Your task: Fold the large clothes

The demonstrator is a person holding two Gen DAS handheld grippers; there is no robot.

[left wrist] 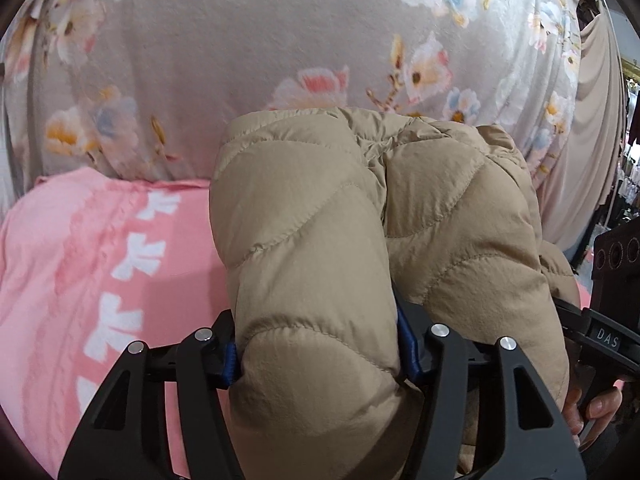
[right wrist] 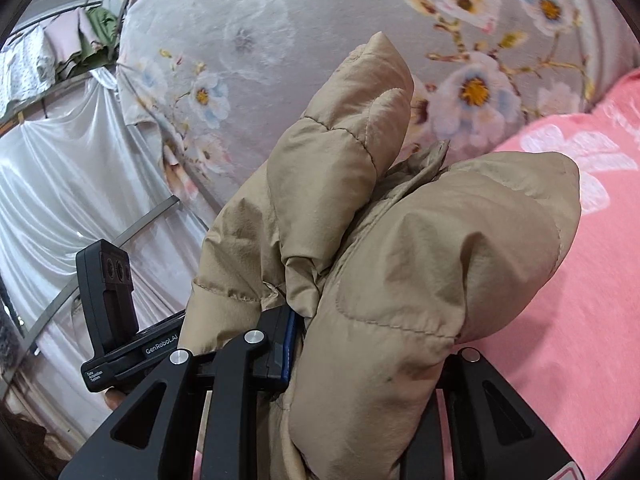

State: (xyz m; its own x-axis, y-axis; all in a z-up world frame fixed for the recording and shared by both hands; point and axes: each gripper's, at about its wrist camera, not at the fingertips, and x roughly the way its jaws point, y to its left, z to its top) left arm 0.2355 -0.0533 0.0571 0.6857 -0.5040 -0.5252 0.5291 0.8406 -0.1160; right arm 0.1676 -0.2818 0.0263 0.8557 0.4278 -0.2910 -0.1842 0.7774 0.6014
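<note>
A tan quilted puffer jacket (left wrist: 320, 220) is bunched up and lifted over a pink bedsheet (left wrist: 80, 280). My left gripper (left wrist: 320, 354) is shut on a thick padded roll of it, with the blue pads (left wrist: 410, 344) pressed into both sides. In the right wrist view the same jacket (right wrist: 440, 240) bulges over my right gripper (right wrist: 360, 356), which is shut on a gathered fold. Its left blue pad (right wrist: 287, 346) presses the fabric and the jacket hides its right finger. The garment's lower part drops out of sight below both grippers.
A grey floral cloth (left wrist: 240, 60) hangs behind the bed. White satin drapes (right wrist: 60, 180) and hung clothes (right wrist: 88, 32) are at the left, a beige drape (left wrist: 592, 140) at the right. The other tool's black housing (right wrist: 108, 304) and a person's fingers (left wrist: 596, 408) sit close alongside.
</note>
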